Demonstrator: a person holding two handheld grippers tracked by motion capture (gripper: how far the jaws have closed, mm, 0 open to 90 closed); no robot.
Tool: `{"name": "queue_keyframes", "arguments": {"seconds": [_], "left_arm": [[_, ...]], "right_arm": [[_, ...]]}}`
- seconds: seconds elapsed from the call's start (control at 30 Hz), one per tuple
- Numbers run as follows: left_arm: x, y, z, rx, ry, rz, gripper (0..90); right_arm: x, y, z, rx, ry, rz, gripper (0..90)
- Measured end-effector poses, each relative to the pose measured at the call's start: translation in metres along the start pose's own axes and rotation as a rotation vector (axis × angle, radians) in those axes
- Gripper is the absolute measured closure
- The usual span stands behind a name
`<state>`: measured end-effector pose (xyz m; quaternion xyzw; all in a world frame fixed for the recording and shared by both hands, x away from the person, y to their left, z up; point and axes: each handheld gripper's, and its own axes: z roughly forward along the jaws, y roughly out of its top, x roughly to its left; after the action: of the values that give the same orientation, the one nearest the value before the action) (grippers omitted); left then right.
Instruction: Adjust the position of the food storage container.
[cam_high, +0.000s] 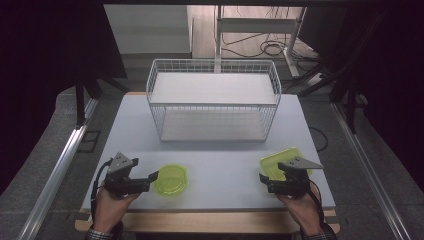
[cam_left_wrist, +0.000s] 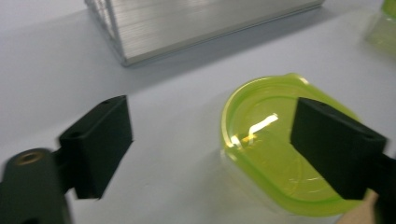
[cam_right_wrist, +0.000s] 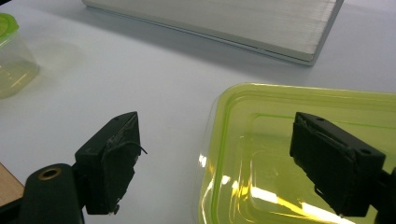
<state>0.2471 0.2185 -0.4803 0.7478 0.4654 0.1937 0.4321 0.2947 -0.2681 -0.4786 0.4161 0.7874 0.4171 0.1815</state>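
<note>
A person's two hands hold black two-jaw grippers low over a pale grey table (cam_high: 215, 192), with a white wire-mesh basket (cam_high: 213, 100) standing at the table's 12 o'clock, well apart from both tools. The basket is rectangular, open-topped, with a thin grid wall and a flat white shelf inside; in the left gripper view its base edge reads as fine, blurred lines.

At the table's 7 o'clock, the left gripper (cam_high: 151, 177) points toward 3 o'clock, its jaws spread wide and holding nothing. Just off its tips sits a round, translucent yellow-green plastic container (cam_high: 171, 179). In the left gripper view, the same container (cam_left_wrist: 275, 140) lies at 3 o'clock of the frame, glossy, with a raised rim and a bright glint on its smooth surface; one jaw overlaps it in the picture, though whether they touch cannot be told.

At the table's 5 o'clock, the right gripper (cam_high: 270, 181) has its jaws likewise spread apart and empty. Under and beside it lies a rectangular, translucent yellow-green plastic lid (cam_high: 276, 161) with rounded corners. In the right gripper view the lid (cam_right_wrist: 261, 154) has a stepped, moulded border and shiny reflections; one jaw stands over it, the other over bare table. At that view's 10 o'clock the round container (cam_right_wrist: 11, 56) appears again, with clear walls and a green rim.

A strip of light wood (cam_high: 210, 220) edges the table at 6 o'clock.
</note>
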Motion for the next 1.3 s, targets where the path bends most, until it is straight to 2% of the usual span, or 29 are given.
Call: {"name": "queue_keyframes", "arguments": {"seconds": [0.1,0.2,0.3,0.33,0.37,0.4,0.53,0.67,0.93,1.17,1.3], "left_arm": [[-0.006,0.004,-0.002,-0.003,-0.018,0.022,27.0],[-0.017,0.012,-0.001,0.002,-0.066,0.053,39.4],[-0.024,0.015,0.002,0.022,-0.089,0.067,49.6],[-0.031,0.016,0.006,0.04,-0.107,0.091,53.0],[-0.031,0.016,0.006,0.04,-0.107,0.091,55.7],[-0.037,0.018,0.01,0.056,-0.123,0.101,60.7],[-0.048,0.021,0.017,0.079,-0.161,0.125,76.5],[-0.059,0.024,0.024,0.107,-0.177,0.144,89.5],[-0.08,0.026,0.036,0.141,-0.227,0.195,90.0],[-0.092,0.022,0.048,0.16,-0.228,0.192,90.0],[-0.097,0.02,0.051,0.174,-0.215,0.201,90.0]], "right_arm": [[0.0,0.0,0.0,0.001,0.001,-0.002,16.2],[0.001,0.0,0.0,0.004,0.003,-0.003,16.2],[0.001,0.0,0.001,0.004,0.003,-0.008,16.2],[0.001,0.0,0.001,0.002,0.005,-0.008,16.2],[0.001,0.0,0.001,0.002,0.005,-0.008,16.2],[0.001,0.0,0.001,0.0,0.006,-0.012,16.2],[0.001,-0.001,0.001,0.003,0.007,-0.022,15.9],[-0.001,-0.002,0.001,0.0,0.003,-0.029,15.4],[-0.002,-0.002,0.001,-0.003,0.0,-0.027,15.1],[-0.002,-0.003,0.001,-0.007,-0.003,-0.033,15.1],[-0.002,-0.003,0.001,-0.003,-0.003,-0.037,15.1]]}}
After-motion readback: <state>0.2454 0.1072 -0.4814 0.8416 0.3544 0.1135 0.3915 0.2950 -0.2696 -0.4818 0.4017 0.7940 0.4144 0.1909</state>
